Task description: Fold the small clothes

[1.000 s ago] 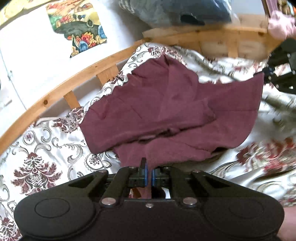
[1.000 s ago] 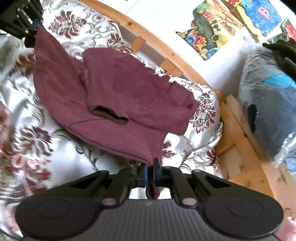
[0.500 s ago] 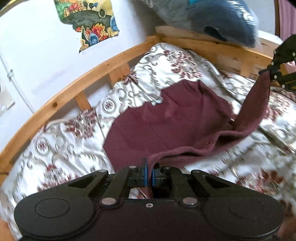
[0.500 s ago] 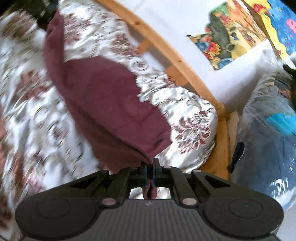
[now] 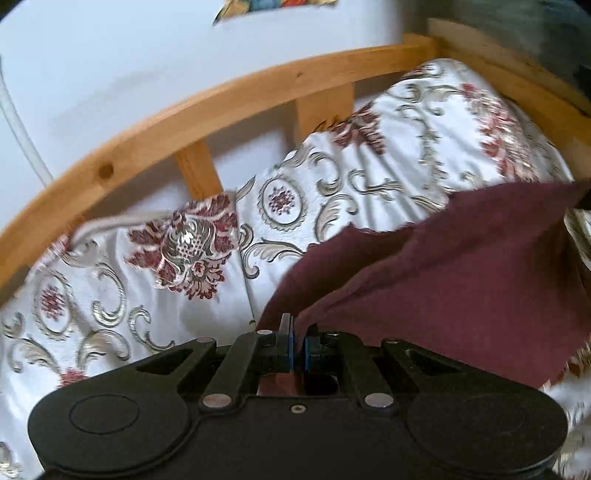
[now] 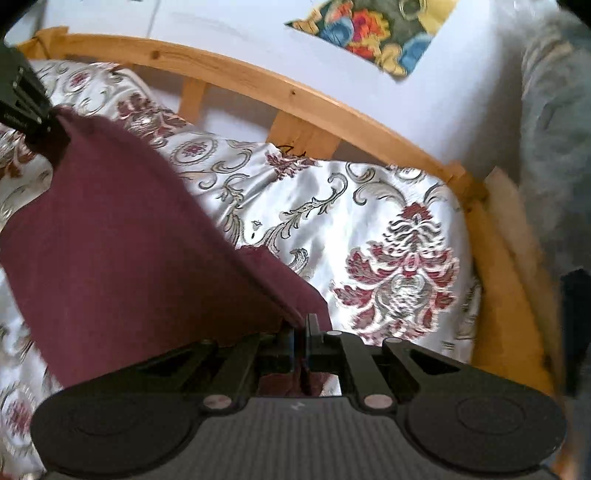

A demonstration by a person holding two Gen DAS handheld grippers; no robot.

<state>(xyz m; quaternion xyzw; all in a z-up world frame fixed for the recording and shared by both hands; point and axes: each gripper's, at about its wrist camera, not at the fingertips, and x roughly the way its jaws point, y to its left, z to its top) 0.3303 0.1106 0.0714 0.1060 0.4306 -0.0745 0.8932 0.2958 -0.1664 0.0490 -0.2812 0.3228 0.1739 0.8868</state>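
From the left wrist camera we see the left gripper [image 5: 298, 338] with its jaws pressed together on a corner of the maroon garment [image 5: 461, 288], the cloth pinched between the blue pads. From there the garment stretches away to the right, lifted off the bedspread [image 5: 155, 295] along its near edge and running out toward the right side of the bed. The white, floral-patterned bedspread lies bare to the left of the cloth. The wooden bed rail [image 5: 229, 96] curves along the far edge of the bed, with a white wall behind it.

From the right wrist camera we see the right gripper [image 6: 301, 332] likewise clamped on another corner of the same maroon garment [image 6: 110, 251]. The cloth spans from these jaws up to the far left, where the other gripper [image 6: 22, 103] pinches its opposite corner. The garment hangs between the two, over the left part of the bedspread [image 6: 369, 206]. The bed rail [image 6: 258, 85] borders the far edge, and a colourful picture [image 6: 376, 29] is on the wall above it.
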